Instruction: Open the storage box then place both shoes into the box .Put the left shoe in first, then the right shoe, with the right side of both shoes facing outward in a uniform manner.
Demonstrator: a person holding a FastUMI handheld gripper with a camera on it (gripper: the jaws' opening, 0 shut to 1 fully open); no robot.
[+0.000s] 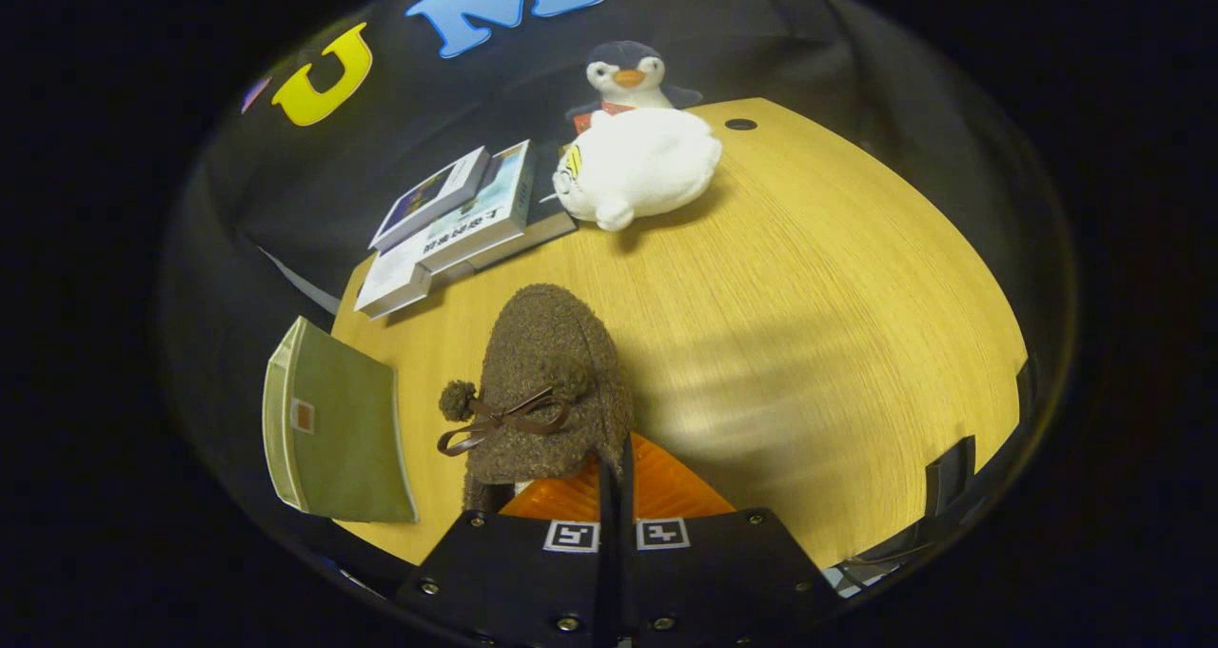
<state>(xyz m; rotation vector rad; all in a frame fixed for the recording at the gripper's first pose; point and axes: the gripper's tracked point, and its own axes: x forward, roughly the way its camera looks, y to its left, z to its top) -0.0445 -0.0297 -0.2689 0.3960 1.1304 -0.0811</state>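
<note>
Claw fingers are squeezed almost all the way together, with just a thin slit between them. They pinch the back edge of a fuzzy brown shoe, which sticks out straight ahead of the fingers, toward 12 o'clock. The shoe looks soft and woolly, like a slipper. It has a thin brown ribbon bow on top and a small fluffy ball on its 9 o'clock side. Its toe points away from the claw. Whether the shoe rests on the wooden counter or hangs above it, I cannot tell.

Something orange and ribbed shows under the fingers, just behind the shoe. A green box sits at 9 o'clock from the shoe, at the counter's edge. Farther off at 11 o'clock lies a pile of books. At 12 o'clock, well beyond the shoe, a white plush toy lies with a penguin toy just behind it.
</note>
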